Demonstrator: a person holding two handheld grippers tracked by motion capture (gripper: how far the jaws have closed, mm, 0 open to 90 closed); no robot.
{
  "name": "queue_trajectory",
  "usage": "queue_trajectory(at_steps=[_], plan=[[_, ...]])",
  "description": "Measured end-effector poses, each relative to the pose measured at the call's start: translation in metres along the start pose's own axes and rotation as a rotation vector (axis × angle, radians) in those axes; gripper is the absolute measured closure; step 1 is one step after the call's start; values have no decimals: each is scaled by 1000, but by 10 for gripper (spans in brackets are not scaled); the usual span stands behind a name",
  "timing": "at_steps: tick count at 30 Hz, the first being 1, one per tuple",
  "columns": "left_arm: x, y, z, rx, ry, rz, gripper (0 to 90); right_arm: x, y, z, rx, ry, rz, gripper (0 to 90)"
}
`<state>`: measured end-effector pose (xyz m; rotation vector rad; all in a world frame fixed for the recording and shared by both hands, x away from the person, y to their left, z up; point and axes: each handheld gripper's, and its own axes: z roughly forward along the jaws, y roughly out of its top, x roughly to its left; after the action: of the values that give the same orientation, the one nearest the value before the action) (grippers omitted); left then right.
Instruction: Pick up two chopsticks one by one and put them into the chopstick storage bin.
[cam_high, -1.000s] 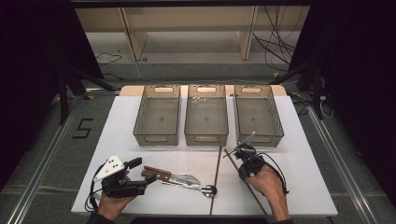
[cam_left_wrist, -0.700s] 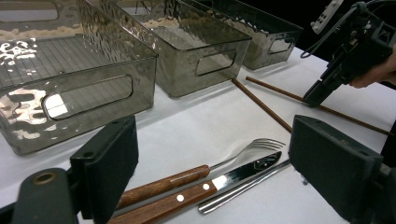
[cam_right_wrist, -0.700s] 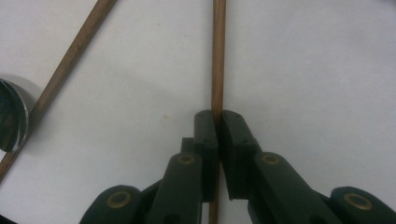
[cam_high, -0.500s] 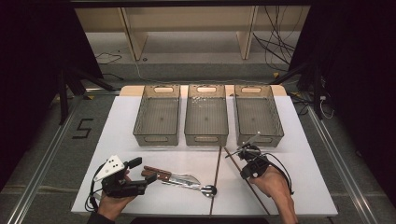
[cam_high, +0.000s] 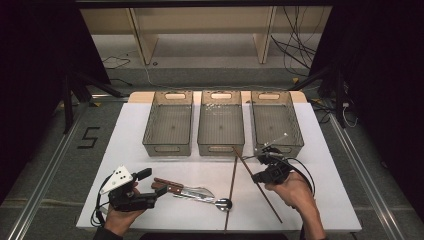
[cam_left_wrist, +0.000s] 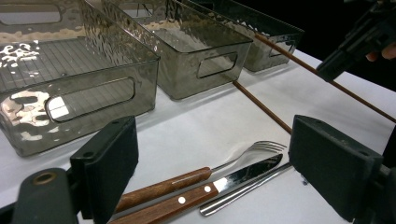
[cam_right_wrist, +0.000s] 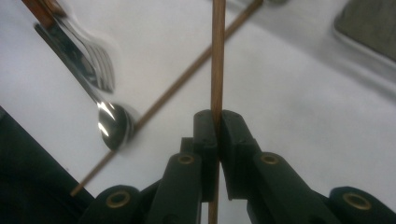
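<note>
Chopstick (cam_right_wrist: 216, 56) pinched upright between the right gripper's (cam_right_wrist: 216, 122) fingers

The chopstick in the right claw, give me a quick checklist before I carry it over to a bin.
1. Grip: right claw shut on the held chopstick: ok.
2. Clear of the table: the held chopstick slants across in the high view; whether its low end is off the table cannot tell.
3. Second chopstick lies apart on the table: ok.
4. Right bin in front of the claw looks empty: ok.
5. Left claw open, apart from the fork and knife: ok.
</note>
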<state>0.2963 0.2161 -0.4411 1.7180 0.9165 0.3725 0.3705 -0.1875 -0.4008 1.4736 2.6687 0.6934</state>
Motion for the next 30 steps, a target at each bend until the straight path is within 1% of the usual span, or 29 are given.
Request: queue_trajectory(at_steps=[4,5,6,10,11,13,14,18,20,21,22,24,26,28,30], plan=[[1,0,-1,-2,1,1,157,3,11,0,-42,23,-7,855],[1,0,-1,-3,1,1,156,6,18,0,-68,42,-7,855],[1,0,-1,-3,2,0,156,6,18,0,-68,42,-7,855],[1,0,-2,-5,2,2,156,14,33,0,-107,61,-20,855],[1,0,-1,-7,3,-3,157,16,36,0,-119,64,-20,855],[2,0,-1,-5,2,-6,156,22,44,-1,-160,85,-22,855],[1,0,-1,-6,2,-7,156,22,44,-1,-160,85,-22,855],[-1,1,-1,-2,-3,-1,156,29,53,-1,-207,97,-25,855],[-1,2,0,2,-10,-8,157,31,57,1,-233,110,-19,855],[-3,3,1,1,-16,-14,157,34,61,2,-256,130,-13,855],[-4,4,2,4,-21,-17,157,34,61,2,-256,130,-13,855],[-8,7,4,10,-34,-29,158,37,64,3,-278,147,-8,855],[-14,11,9,16,-58,-49,159,42,66,4,-299,163,-8,855],[-21,15,15,38,-65,-47,160,46,68,5,-321,185,-11,856],[-27,18,22,54,-83,-44,161,50,71,6,-338,203,-12,855]])
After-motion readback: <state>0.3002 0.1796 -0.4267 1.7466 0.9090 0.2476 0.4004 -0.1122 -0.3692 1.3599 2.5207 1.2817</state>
